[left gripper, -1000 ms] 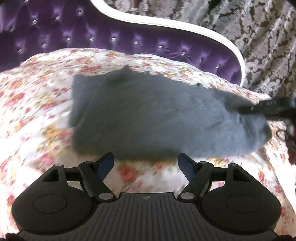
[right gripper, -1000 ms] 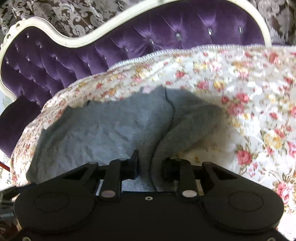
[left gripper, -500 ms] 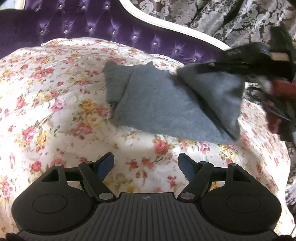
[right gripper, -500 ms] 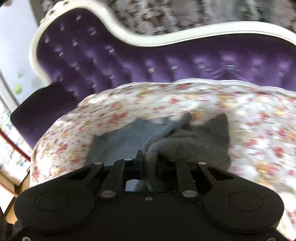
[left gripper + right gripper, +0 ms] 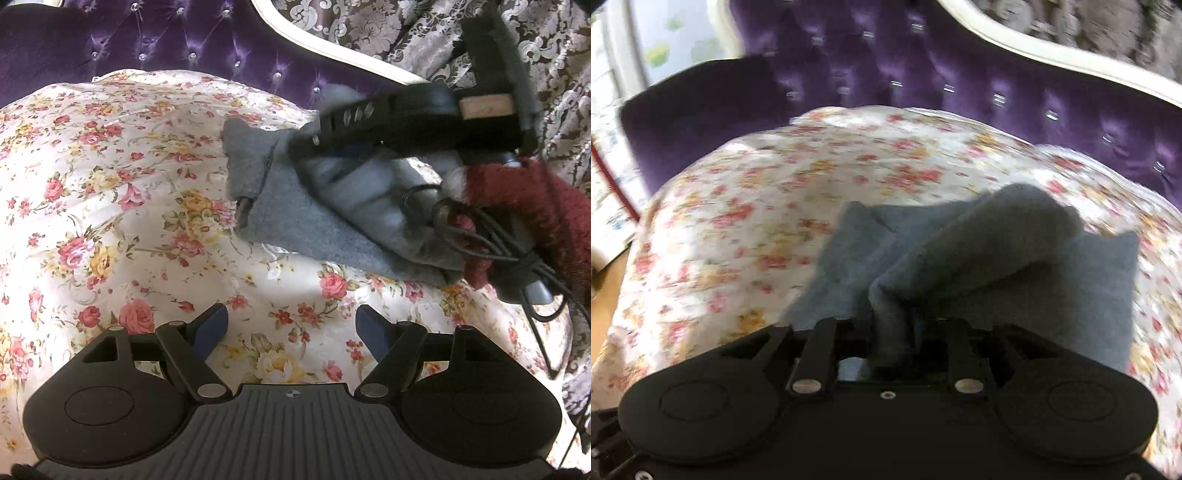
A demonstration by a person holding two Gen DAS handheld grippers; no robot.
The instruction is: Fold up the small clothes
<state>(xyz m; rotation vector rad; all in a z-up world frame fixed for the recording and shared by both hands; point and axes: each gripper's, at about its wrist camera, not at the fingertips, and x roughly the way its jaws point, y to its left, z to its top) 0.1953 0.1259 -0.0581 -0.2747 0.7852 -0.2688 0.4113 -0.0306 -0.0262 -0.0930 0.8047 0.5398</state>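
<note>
A small grey garment (image 5: 295, 218) lies partly folded on the floral bedspread (image 5: 110, 184). My right gripper (image 5: 890, 332) is shut on a bunched edge of the grey garment (image 5: 960, 258) and holds it lifted over the rest of the cloth. In the left wrist view the right gripper (image 5: 325, 136) reaches in from the right above the garment. My left gripper (image 5: 293, 325) is open and empty, low over the bedspread, nearer than the garment and not touching it.
A purple tufted headboard (image 5: 147, 40) with a white frame curves behind the bed. Patterned curtains (image 5: 406, 29) hang at the back right. The person's dark red sleeve (image 5: 535, 206) and black cables (image 5: 480, 236) are at the right. The bed's left edge (image 5: 624, 295) drops to the floor.
My right gripper has carried the garment's edge up and across to the left, folding the cloth over itself. My left gripper has pulled back from the garment, still open.
</note>
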